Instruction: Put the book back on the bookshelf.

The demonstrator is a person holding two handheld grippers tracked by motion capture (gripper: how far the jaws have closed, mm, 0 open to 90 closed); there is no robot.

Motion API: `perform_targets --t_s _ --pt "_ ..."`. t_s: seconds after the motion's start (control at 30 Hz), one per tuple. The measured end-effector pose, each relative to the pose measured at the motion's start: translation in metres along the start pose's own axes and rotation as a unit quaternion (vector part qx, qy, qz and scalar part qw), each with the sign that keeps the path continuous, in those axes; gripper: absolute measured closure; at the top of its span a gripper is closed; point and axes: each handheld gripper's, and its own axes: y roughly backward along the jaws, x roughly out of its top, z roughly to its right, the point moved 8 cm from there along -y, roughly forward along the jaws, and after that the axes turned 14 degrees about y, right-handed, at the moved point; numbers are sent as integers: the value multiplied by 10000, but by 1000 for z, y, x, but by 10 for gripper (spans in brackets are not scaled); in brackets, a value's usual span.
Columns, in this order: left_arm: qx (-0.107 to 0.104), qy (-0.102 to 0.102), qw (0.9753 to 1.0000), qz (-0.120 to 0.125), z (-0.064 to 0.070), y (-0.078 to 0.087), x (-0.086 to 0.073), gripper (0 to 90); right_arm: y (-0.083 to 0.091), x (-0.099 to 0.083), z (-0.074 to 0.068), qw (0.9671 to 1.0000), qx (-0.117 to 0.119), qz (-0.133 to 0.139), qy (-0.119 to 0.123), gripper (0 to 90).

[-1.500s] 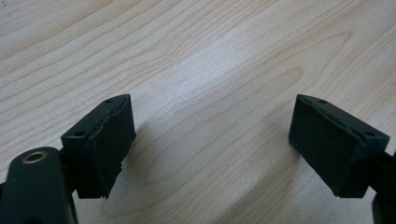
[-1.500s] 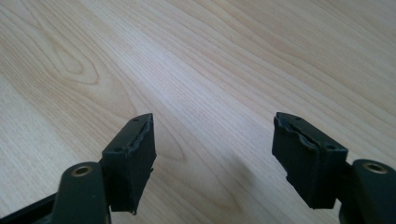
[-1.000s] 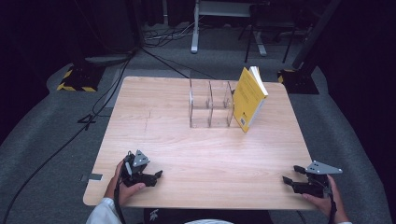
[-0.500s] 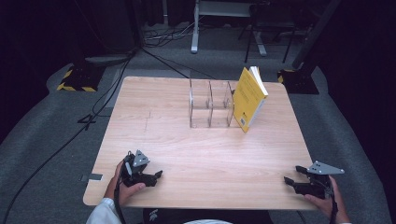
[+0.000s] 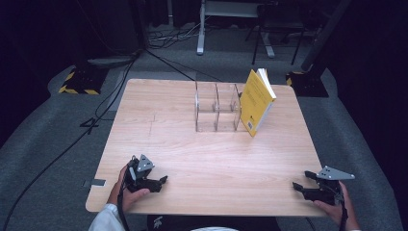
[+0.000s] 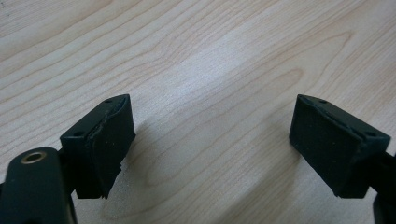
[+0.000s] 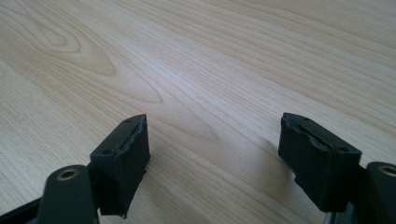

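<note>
A yellow book (image 5: 256, 101) leans against the right end of a clear plastic divider rack (image 5: 216, 107) at the far middle of the wooden table (image 5: 207, 159). My left gripper (image 5: 161, 182) rests at the near left edge, held by a hand, jaws apart. In the left gripper view that gripper (image 6: 210, 144) is open over bare wood with nothing between its pads. My right gripper (image 5: 297, 186) sits at the near right edge. It (image 7: 212, 161) is open too, just above bare wood.
Cables (image 5: 96, 115) run over the grey floor left of the table. A black and yellow base (image 5: 79, 79) stands at the far left, another dark base (image 5: 308, 82) at the far right. Table legs (image 5: 202, 29) rise behind.
</note>
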Motion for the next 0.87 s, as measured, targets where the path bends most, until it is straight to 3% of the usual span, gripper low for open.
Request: perform_targets --t_s 0.87 --pt "1 -4 10000 -18 0 -1 1 145 0 0 0 10000 0 -3 -2 250"
